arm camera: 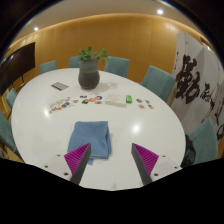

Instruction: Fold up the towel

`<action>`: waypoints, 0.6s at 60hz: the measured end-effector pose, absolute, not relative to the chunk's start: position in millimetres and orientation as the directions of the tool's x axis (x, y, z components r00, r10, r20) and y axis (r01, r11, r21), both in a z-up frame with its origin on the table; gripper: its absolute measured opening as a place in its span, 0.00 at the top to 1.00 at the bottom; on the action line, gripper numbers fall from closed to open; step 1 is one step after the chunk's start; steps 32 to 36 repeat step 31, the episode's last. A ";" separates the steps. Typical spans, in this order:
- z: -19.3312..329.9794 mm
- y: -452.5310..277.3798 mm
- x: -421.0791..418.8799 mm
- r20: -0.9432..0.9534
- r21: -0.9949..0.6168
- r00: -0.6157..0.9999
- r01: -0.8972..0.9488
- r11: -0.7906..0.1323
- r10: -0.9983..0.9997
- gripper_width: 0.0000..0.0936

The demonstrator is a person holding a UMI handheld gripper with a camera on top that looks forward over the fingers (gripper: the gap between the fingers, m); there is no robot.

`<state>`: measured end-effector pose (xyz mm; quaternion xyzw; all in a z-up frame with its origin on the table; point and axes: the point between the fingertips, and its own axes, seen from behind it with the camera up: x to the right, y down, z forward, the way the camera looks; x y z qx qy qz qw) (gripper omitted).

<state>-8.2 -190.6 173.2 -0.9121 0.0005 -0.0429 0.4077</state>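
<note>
A blue towel (89,137) lies folded flat on the white oval table (150,125), just ahead of my left finger, its near corner touching that finger's tip. My gripper (112,153) hovers above the table's near edge with the fingers wide apart and nothing between them. The left finger's magenta pad (78,155) overlaps the towel's near left corner in view. The right finger's pad (146,156) is over bare table.
A grey pot with a green plant (89,70) stands at the table's far middle. Small items lie scattered beyond the towel, among them a green box (117,100) and a dark card (60,87). Teal chairs (158,80) ring the table. A white banner (196,80) hangs at right.
</note>
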 end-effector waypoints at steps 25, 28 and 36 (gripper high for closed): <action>242.4 -286.6 -35.1 0.089 -0.786 0.990 0.003 -0.618 -0.108 0.07; 243.7 -289.3 -37.6 0.075 -0.791 0.991 -0.007 -0.612 -0.107 0.07; 244.3 -290.3 -37.9 0.082 -0.790 0.991 0.000 -0.614 -0.105 0.07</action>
